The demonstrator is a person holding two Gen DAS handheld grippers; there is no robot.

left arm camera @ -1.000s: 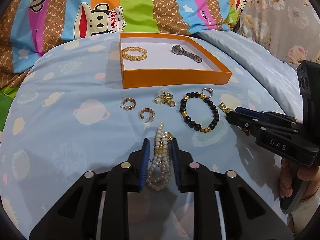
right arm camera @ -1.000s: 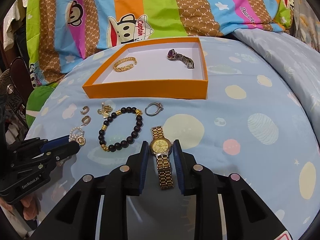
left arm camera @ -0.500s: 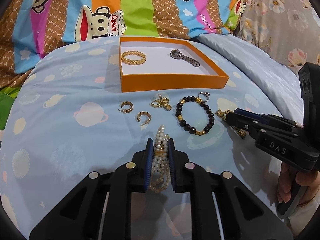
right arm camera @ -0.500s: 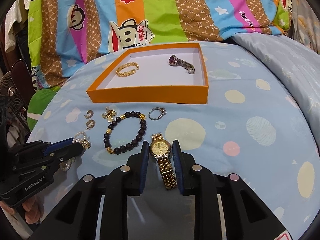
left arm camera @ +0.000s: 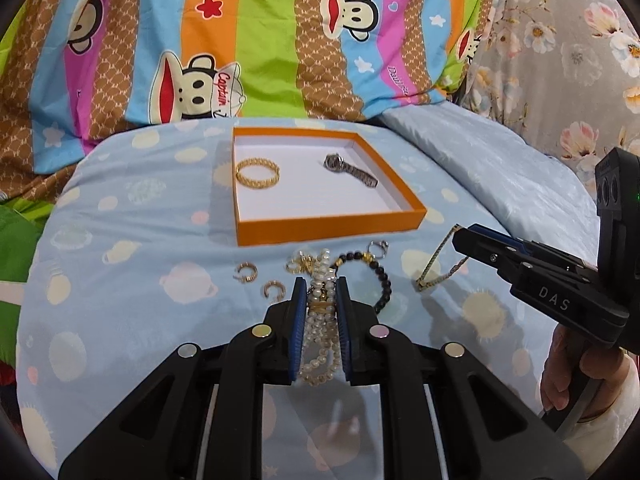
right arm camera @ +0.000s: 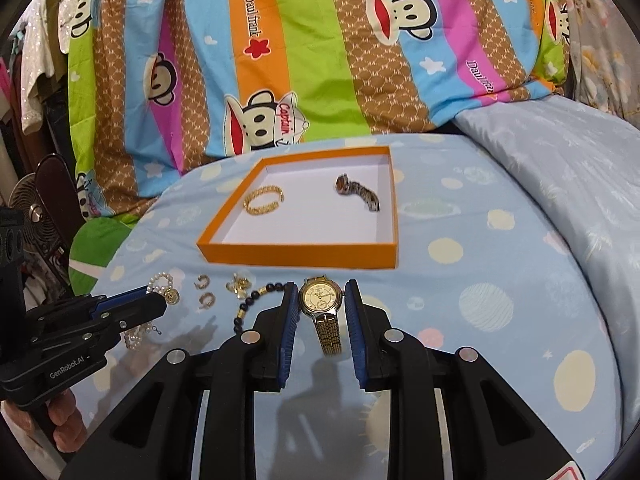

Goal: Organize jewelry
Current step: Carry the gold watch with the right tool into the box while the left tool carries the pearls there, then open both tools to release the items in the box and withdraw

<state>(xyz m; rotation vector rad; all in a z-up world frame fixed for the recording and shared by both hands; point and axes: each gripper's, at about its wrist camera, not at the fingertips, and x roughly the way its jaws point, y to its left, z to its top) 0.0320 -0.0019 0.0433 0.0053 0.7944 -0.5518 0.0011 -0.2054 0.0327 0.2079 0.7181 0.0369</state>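
Note:
My left gripper [left arm camera: 319, 292] is shut on a pearl bracelet [left arm camera: 320, 320] and holds it above the bed. My right gripper [right arm camera: 322, 296] is shut on a gold watch [right arm camera: 321, 298], lifted off the sheet, its strap hanging down. In the left wrist view the watch strap [left arm camera: 436, 264] dangles from the right gripper [left arm camera: 460, 238]. An orange tray [left arm camera: 328, 226] lies ahead; it holds a gold bangle [left arm camera: 257, 173] and a silver watch [left arm camera: 350, 170]. The tray [right arm camera: 300, 254] also shows in the right wrist view.
On the blue sheet in front of the tray lie two gold hoop earrings [left arm camera: 245, 272], a gold charm [right arm camera: 237, 283], a black bead bracelet [left arm camera: 380, 276] and a silver ring [left arm camera: 379, 247]. A striped monkey-print quilt [left arm camera: 280, 40] is piled behind the tray.
Both grippers have risen from the sheet, the left lifting the pearl bracelet and the right lifting the gold watch. Both have moved closer to the tray.

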